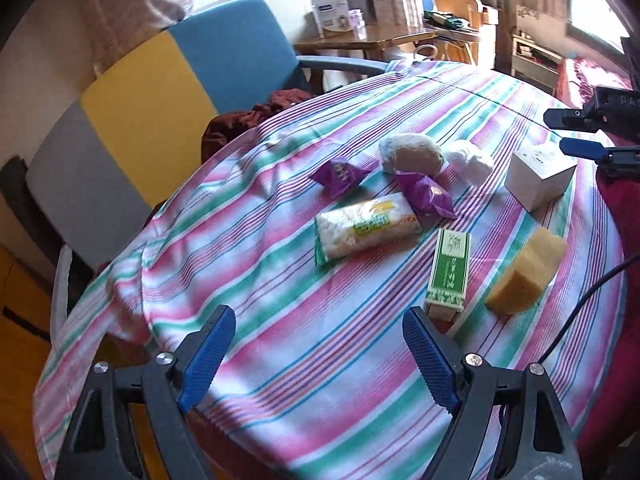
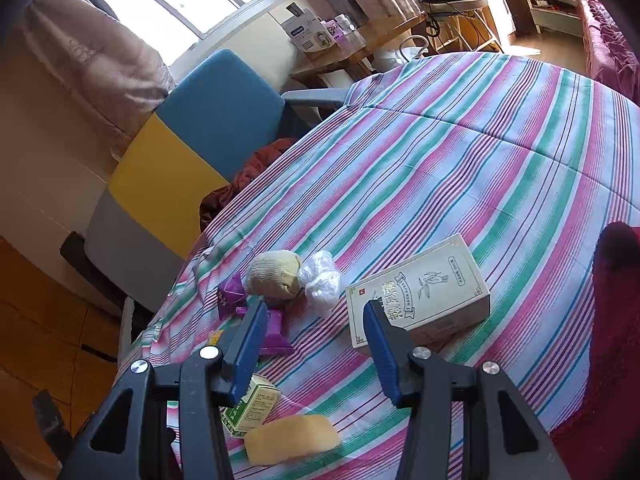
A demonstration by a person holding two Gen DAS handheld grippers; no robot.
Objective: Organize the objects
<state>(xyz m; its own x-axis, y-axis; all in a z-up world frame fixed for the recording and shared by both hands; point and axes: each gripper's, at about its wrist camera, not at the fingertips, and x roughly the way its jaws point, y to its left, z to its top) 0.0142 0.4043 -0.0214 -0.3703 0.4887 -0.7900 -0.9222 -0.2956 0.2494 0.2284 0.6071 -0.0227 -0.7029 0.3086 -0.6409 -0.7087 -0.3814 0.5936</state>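
Both claws, left claw (image 1: 318, 322) and right claw (image 2: 316, 314), gape empty; crowded snacks near white box (image 2: 420, 292) risk knocks.

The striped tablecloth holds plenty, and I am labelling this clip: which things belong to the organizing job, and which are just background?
Job items:
white printed carton
green-and-white slim box
yellow sponge block
clear-wrapped rice cracker pack
two purple foil snack packets
beige knitted bundle
white crumpled plastic ball

Background:
blue-yellow-grey cushioned chair
wooden side desk
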